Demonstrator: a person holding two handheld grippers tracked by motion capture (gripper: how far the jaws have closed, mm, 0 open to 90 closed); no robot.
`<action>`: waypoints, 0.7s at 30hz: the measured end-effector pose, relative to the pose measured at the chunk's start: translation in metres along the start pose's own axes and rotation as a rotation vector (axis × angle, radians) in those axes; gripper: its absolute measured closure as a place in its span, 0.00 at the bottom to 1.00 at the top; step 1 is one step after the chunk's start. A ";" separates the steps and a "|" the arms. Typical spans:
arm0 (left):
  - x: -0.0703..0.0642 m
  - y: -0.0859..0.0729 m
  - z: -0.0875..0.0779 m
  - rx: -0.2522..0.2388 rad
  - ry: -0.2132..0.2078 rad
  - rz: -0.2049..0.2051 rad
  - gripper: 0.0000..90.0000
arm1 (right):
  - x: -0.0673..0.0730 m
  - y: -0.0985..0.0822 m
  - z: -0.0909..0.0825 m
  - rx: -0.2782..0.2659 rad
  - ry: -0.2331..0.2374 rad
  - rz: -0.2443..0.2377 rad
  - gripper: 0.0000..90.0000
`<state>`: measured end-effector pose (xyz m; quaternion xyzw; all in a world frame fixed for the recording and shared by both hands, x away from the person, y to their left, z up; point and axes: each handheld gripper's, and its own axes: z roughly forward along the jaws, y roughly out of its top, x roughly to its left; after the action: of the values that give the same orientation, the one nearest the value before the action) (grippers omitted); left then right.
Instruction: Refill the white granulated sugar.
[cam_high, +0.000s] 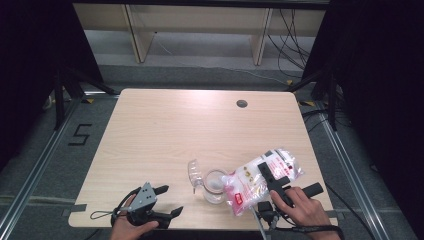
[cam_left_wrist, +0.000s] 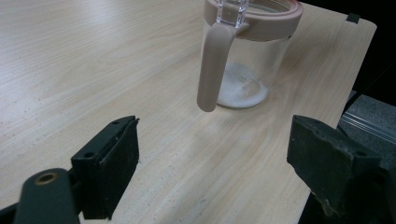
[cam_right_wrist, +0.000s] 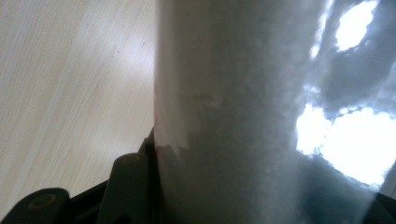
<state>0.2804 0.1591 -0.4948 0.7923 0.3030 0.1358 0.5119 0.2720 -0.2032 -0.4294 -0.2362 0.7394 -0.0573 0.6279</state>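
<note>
- Bag (cam_high: 260, 182) — clear plastic, white powder, red-and-white print — clamped in the right gripper (cam_high: 267, 175) near the table's (cam_high: 175, 125) front right corner, tipped onto the pink-rimmed jar (cam_high: 215, 186).
- Left gripper (cam_high: 167, 200) — jaws apart, empty.

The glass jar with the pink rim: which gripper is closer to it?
Right. The right gripper holds a plastic bag tipped against the jar, just to its right. The left gripper rests open near the table edge, apart from the jar on its left.
</note>
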 end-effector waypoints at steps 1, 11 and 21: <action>0.000 0.000 0.000 0.000 0.000 -0.001 0.18 | 0.000 0.000 0.000 -0.002 -0.002 0.003 0.59; 0.000 0.000 -0.001 0.003 0.008 0.005 0.18 | 0.003 -0.001 -0.001 0.008 0.007 0.042 0.60; 0.001 0.001 -0.001 0.001 0.004 0.022 0.18 | 0.002 -0.001 -0.002 0.003 0.006 0.044 0.60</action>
<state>0.2812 0.1604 -0.4938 0.7955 0.2952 0.1431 0.5095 0.2703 -0.2054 -0.4306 -0.2186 0.7462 -0.0454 0.6271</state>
